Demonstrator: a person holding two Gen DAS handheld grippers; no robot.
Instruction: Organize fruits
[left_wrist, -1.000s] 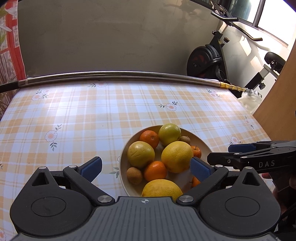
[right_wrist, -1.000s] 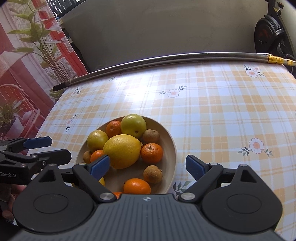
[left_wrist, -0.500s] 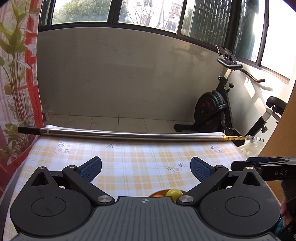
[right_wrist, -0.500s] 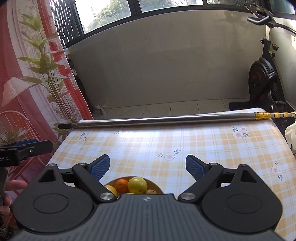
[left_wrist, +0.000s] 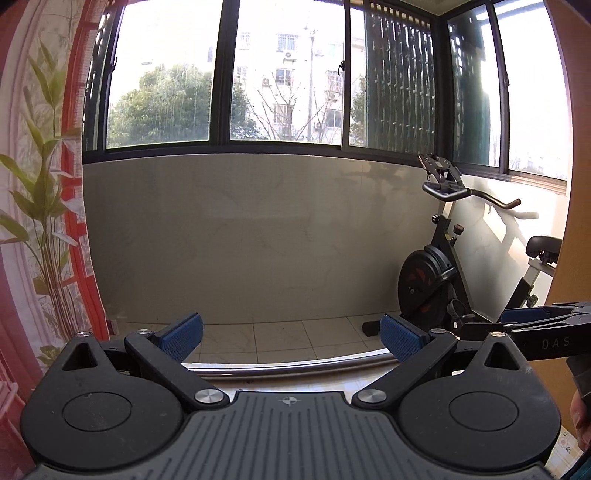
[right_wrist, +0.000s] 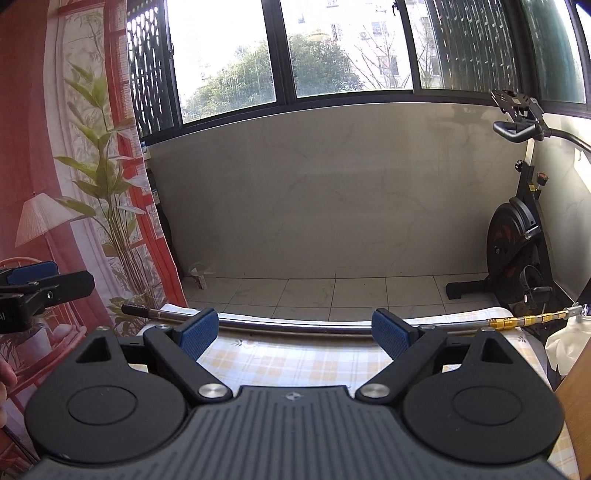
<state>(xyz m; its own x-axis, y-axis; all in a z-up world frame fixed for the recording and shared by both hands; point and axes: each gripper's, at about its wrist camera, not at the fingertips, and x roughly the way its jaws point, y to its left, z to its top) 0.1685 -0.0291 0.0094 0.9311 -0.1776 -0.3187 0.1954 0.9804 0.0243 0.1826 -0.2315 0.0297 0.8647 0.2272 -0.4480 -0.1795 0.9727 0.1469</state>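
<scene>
Both grippers up and level, no fruit in either view.

L gripper (left_wrist: 291, 334) and R gripper (right_wrist: 294, 334): jaws wide apart, nothing held, both aimed at far wall/windows. Fruits out of frame, prob. low and near, below both cams on the checked tablecloth (right_wrist: 295, 363), can't confirm. Metal pole (right_wrist: 295, 326) runs L-R along table's far edge. Neither side clearly nearer; next move needs pitch down.

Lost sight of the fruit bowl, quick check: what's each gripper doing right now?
Left gripper: open, fingers spread, holding nothing.
Right gripper: open, fingers spread, holding nothing.
</scene>
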